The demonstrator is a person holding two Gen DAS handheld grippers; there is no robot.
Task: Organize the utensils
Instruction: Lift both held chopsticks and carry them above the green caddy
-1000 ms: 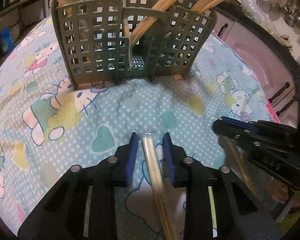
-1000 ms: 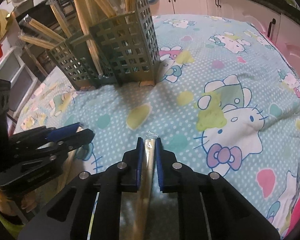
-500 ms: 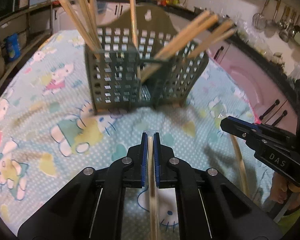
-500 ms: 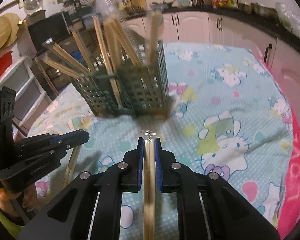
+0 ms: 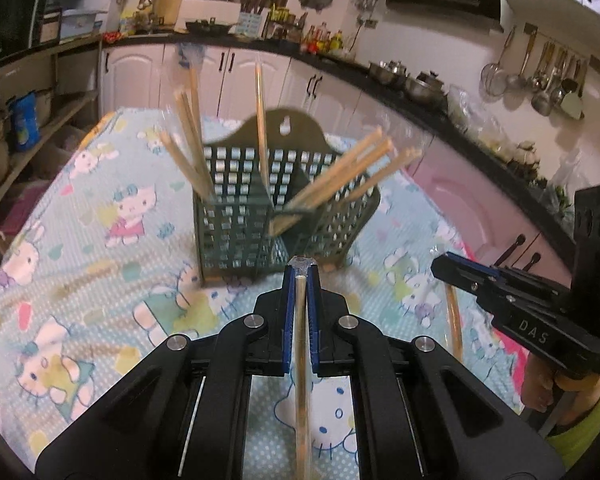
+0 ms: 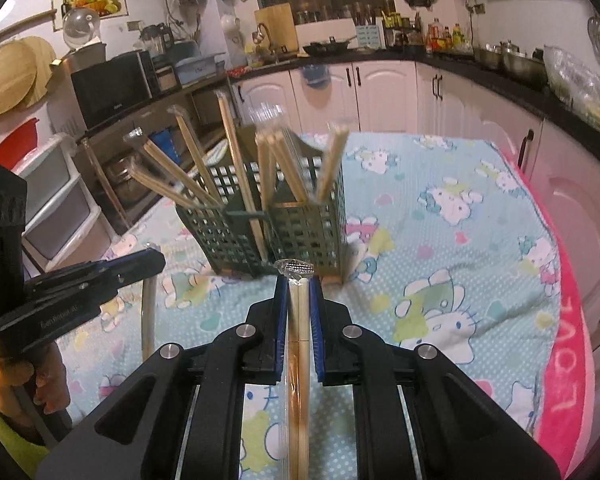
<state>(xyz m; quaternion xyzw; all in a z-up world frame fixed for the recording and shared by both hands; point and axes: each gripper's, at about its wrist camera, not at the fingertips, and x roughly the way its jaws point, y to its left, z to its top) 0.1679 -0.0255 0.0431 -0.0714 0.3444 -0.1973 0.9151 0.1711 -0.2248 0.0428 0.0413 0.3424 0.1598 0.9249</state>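
A dark green lattice utensil caddy (image 5: 256, 216) stands on the table and holds several wrapped wooden chopstick pairs; it also shows in the right wrist view (image 6: 300, 232). My left gripper (image 5: 300, 280) is shut on a wrapped chopstick pair (image 5: 301, 360), lifted above the cloth in front of the caddy. My right gripper (image 6: 299, 284) is shut on another wrapped chopstick pair (image 6: 299, 360), also lifted. Each gripper shows in the other's view, the right gripper (image 5: 444, 268) to the right and the left gripper (image 6: 152, 260) to the left, both level with the caddy's base.
The table carries a light blue cartoon-cat cloth (image 5: 100, 280) with a pink edge (image 6: 568, 340) at the right. White kitchen cabinets (image 6: 380, 92) and a dark counter with pots (image 5: 416, 84) ring the table. Shelves (image 5: 28, 120) stand at the left.
Both grippers have risen and pulled back from the table, each carrying its chopstick pair. The left gripper closed on its pair during the first half second. The caddy now looks farther and lower.
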